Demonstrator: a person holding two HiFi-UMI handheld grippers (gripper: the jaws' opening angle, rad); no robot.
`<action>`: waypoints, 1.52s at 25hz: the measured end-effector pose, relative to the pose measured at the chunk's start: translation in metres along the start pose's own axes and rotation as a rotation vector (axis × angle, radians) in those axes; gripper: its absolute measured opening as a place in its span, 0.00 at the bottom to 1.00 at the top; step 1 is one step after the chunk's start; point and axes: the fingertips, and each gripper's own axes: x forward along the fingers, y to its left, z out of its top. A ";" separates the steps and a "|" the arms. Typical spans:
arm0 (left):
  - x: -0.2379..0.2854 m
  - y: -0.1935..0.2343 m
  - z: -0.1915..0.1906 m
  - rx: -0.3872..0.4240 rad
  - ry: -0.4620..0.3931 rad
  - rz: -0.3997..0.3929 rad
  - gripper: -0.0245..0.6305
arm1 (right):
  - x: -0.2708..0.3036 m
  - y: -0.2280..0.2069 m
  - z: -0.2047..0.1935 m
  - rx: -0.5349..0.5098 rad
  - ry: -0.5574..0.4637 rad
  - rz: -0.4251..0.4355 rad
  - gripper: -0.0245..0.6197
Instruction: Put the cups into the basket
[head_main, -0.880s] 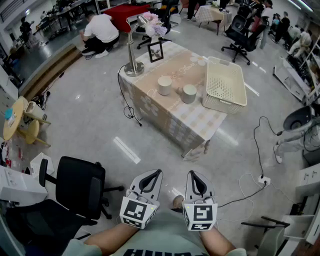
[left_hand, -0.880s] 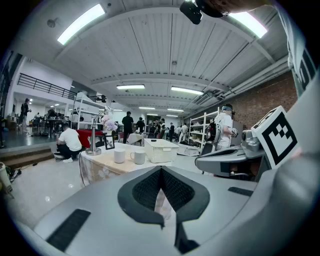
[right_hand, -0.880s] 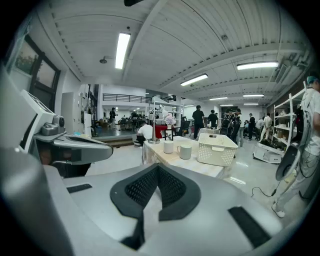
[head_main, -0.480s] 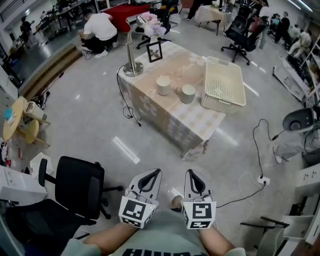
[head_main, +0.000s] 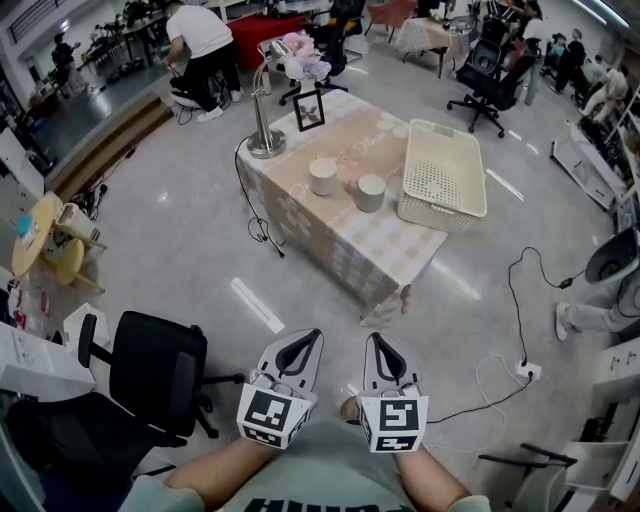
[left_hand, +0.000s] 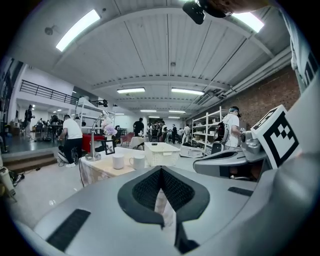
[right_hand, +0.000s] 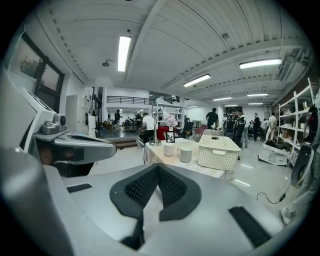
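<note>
Closest in, both tongs are held low in front of the person's torso, side by side and well apart from everything the task concerns: the left gripper (head_main: 313, 336) and the right gripper (head_main: 372, 338) each have their jaws pressed together at the tips with nothing between them, and each gripper view confirms it. The forearms run forward from the body roughly parallel, and the tongs point ahead and slightly downward toward the table, marker cubes facing up. Between here and the table (head_main: 375, 250) lies open floor, with a black office chair (head_main: 155, 365) to the left and a loose cable (head_main: 515, 300) trailing at the right; either could catch a foot on the walk in. On the tablecloth two pale cups stand near each other, the left cup (head_main: 323, 176) and the right cup (head_main: 371, 192), with the basket (head_main: 437, 212) empty just to their right at the table's end. Because the cups are so close, jaws opened wide around one may nudge the other, and smooth walls could slip from a shallow pinch. A basket set that near the edge might shift if a cup drops in hard. Farther back stand a lamp (head_main: 264, 140) and a picture frame (head_main: 310, 108).
</note>
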 end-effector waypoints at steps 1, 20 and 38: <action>0.002 -0.002 0.002 0.003 -0.003 0.007 0.04 | 0.000 -0.004 0.002 0.001 -0.006 0.002 0.06; 0.040 -0.035 -0.002 -0.001 0.015 0.010 0.04 | 0.001 -0.048 -0.015 0.017 0.010 0.014 0.06; 0.139 0.054 0.020 -0.022 0.020 -0.130 0.04 | 0.110 -0.068 0.022 0.010 0.066 -0.100 0.06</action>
